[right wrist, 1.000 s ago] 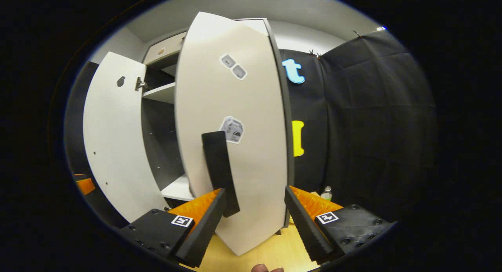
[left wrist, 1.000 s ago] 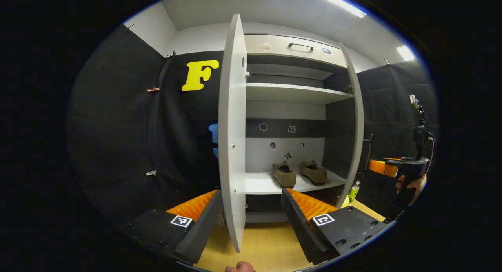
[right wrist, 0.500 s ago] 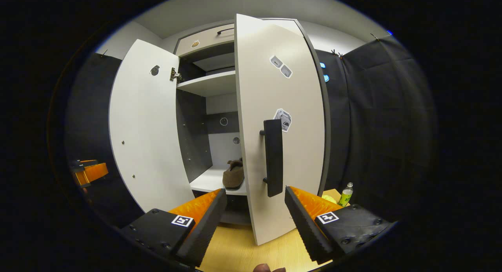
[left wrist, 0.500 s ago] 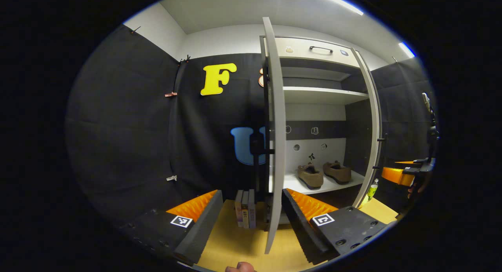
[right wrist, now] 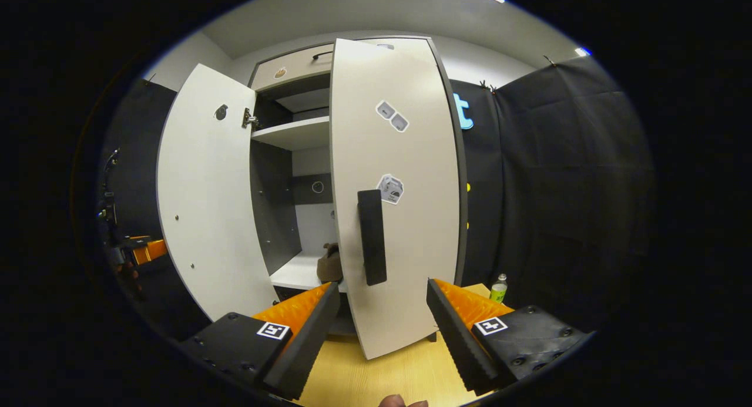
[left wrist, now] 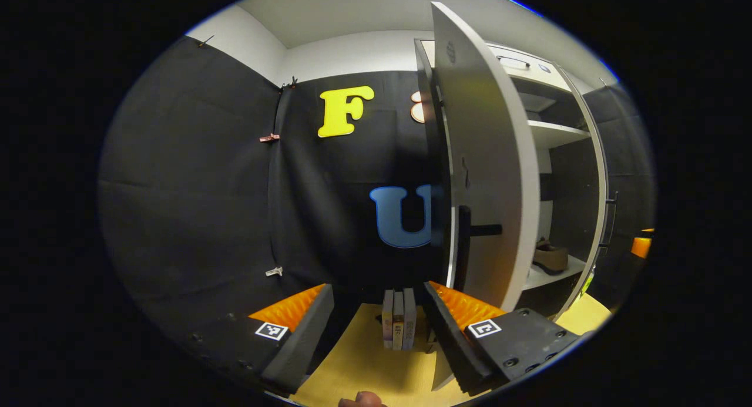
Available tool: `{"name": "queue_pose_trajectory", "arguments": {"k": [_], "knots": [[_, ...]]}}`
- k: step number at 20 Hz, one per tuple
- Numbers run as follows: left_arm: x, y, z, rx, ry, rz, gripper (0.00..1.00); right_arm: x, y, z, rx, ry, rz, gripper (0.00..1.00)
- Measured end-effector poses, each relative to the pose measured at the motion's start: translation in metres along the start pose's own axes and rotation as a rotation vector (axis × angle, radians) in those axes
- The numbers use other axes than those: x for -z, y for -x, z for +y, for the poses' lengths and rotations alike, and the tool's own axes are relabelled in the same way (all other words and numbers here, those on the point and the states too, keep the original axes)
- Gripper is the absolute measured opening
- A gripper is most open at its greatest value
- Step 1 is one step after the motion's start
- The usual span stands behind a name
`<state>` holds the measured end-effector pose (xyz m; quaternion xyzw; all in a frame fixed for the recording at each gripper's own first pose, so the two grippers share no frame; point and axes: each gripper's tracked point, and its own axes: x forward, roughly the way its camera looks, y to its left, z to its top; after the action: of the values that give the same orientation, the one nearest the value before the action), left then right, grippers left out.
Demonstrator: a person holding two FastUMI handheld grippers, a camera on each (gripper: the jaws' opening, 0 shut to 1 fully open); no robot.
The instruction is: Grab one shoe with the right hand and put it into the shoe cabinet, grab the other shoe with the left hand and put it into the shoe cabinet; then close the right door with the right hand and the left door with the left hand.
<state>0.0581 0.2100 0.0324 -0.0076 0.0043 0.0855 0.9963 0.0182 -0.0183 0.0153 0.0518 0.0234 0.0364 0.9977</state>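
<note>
Shoe cabinet point(right wrist: 294, 134): flat pale panels, dark interior walls, both doors ajar. Right door point(right wrist: 405, 236) bears a black bar handle point(right wrist: 372, 236) and stickers; left door point(right wrist: 205, 189) is plain, smooth. Brown suede-like shoe point(right wrist: 329, 265) rests on the lower white shelf point(right wrist: 296, 273). Left gripper point(left wrist: 376, 325) and right gripper point(right wrist: 382, 330): ridged jaws wide apart, holding nothing. Wood-grain floor point(right wrist: 376, 372); upright books point(left wrist: 399, 327); green bottle point(right wrist: 499, 288); black cloth walls.

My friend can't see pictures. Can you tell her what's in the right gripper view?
A tall shoe cabinet stands with both doors partly open; the right door, with a dark handle, is nearest. The open right gripper points at it. A brown shoe sits on a shelf inside.
</note>
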Motion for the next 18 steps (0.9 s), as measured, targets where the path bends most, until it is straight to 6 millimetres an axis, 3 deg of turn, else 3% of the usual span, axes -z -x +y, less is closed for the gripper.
{"name": "queue_pose_trajectory", "arguments": {"k": [3,5,10,18], "knots": [[0.006,-0.02,-0.007,0.031,0.007,-0.004,0.95,-0.001,0.003,-0.013,0.022,-0.001,0.005,0.98],[0.006,-0.023,-0.012,0.05,0.037,-0.01,0.93,-0.001,0.003,-0.02,0.024,-0.006,0.013,0.98],[0.003,-0.012,-0.026,0.082,0.029,-0.008,0.93,-0.006,-0.006,-0.024,0.003,-0.013,0.016,0.98],[0.004,-0.001,-0.08,0.117,0.056,0.002,0.93,-0.012,-0.018,-0.015,-0.077,-0.011,0.034,0.98]]}}
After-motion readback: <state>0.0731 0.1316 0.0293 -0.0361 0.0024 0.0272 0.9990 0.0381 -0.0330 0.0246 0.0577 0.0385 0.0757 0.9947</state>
